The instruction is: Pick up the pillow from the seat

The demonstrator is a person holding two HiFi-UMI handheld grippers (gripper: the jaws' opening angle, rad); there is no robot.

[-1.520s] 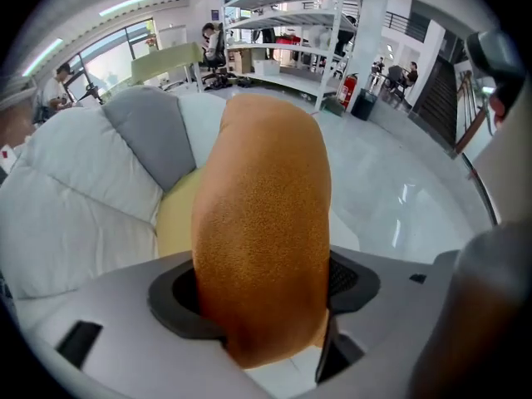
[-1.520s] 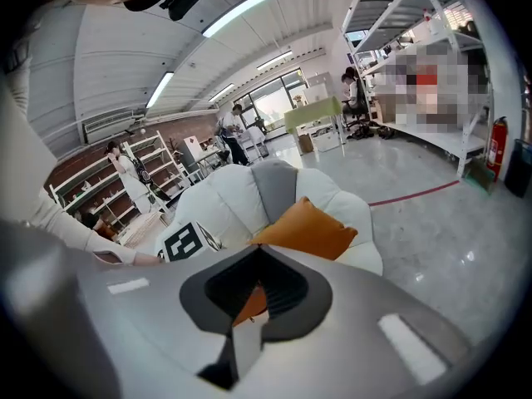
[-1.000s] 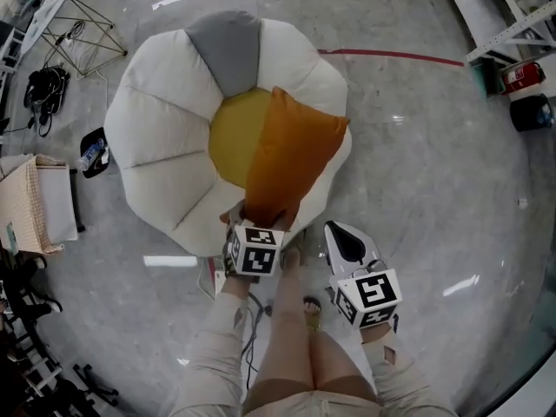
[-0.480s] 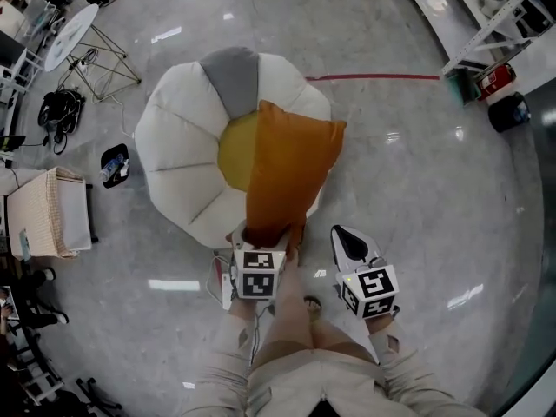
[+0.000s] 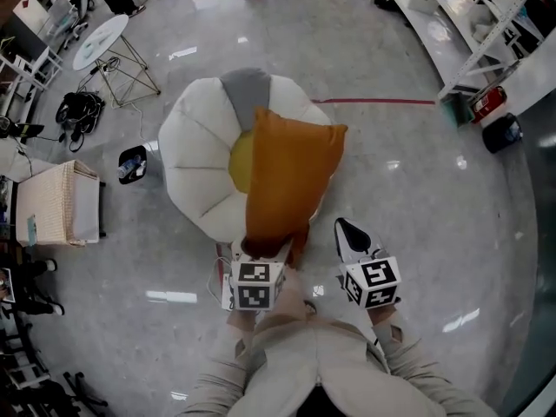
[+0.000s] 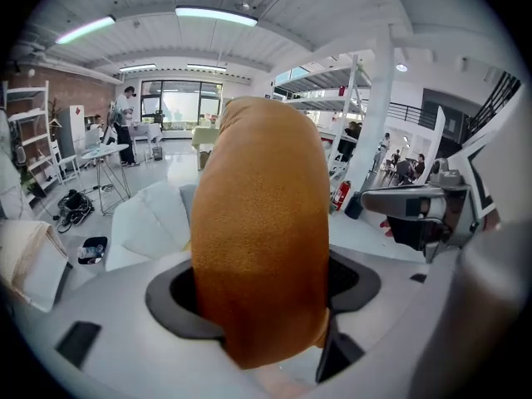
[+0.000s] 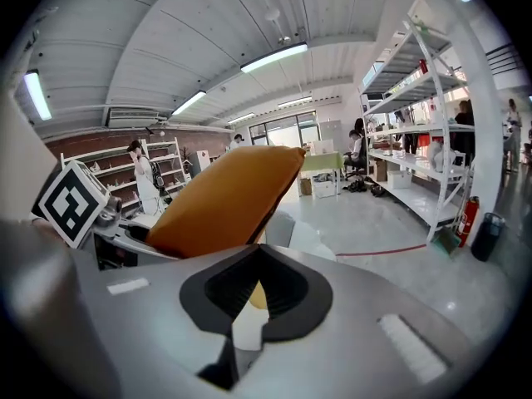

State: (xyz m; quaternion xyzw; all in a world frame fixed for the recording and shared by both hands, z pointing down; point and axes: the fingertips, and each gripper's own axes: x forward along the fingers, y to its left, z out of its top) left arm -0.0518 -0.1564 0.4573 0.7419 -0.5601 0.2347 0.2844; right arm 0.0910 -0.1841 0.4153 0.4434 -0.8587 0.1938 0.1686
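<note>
The orange pillow [image 5: 291, 176] hangs in the air over the right half of the white flower-shaped seat [image 5: 195, 159], whose centre is yellow. My left gripper [image 5: 265, 248] is shut on the pillow's near corner. In the left gripper view the pillow [image 6: 258, 223] fills the space between the jaws, and both pads press into it. My right gripper [image 5: 349, 234] hovers just right of the pillow's near end, above the floor, shut with nothing in it. In the right gripper view the pillow [image 7: 220, 194] rises to the left, beyond the closed jaws.
A woven basket with cloth [image 5: 56, 202] stands at the left, with a black tray holding a bottle [image 5: 132, 165] beside the seat. A round wire-legged table [image 5: 100, 42] is far left. A red floor line [image 5: 373, 102], shelving [image 5: 495, 24] and a red extinguisher [image 5: 486, 102] lie to the right.
The pillow has risen off the seat in my left gripper. The view has climbed, so the seat looks smaller and farther. The right gripper has stayed beside the left one.
</note>
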